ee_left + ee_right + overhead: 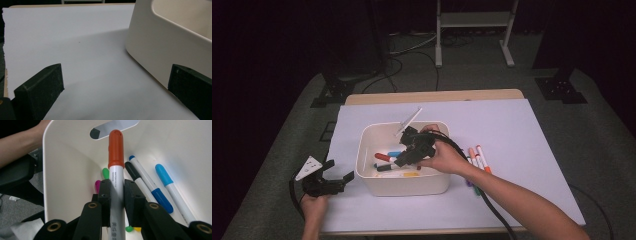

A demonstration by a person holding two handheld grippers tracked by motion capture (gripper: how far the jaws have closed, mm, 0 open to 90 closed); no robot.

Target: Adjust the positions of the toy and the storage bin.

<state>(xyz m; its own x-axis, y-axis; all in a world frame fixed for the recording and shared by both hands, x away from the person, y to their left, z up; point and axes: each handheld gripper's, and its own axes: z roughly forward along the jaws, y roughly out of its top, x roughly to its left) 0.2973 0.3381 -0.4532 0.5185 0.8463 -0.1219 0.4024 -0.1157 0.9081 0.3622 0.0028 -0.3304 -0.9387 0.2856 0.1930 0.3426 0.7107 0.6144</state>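
Observation:
A white bin [402, 187] stands mid-table with several markers inside. My right gripper [402, 160] reaches down into it, shut on a white marker with an orange-red cap [116, 147]; the pads [132, 192] squeeze the barrel and the cap points at the bin's wall [65, 170]. On the bin floor beside it lie blue-capped markers [163, 176], a black-capped one [131, 170], and green [106, 173] and magenta [97, 185] tips. My left gripper [341, 170] rests on the table left of the bin [160, 45], jaws wide apart and holding nothing [116, 75].
A white sheet [522, 130] covers the tabletop. Several loose markers [477, 157] lie on it right of the bin, beside the right forearm. The wooden table edge [432, 96] runs along the back, with dark stands on the floor behind.

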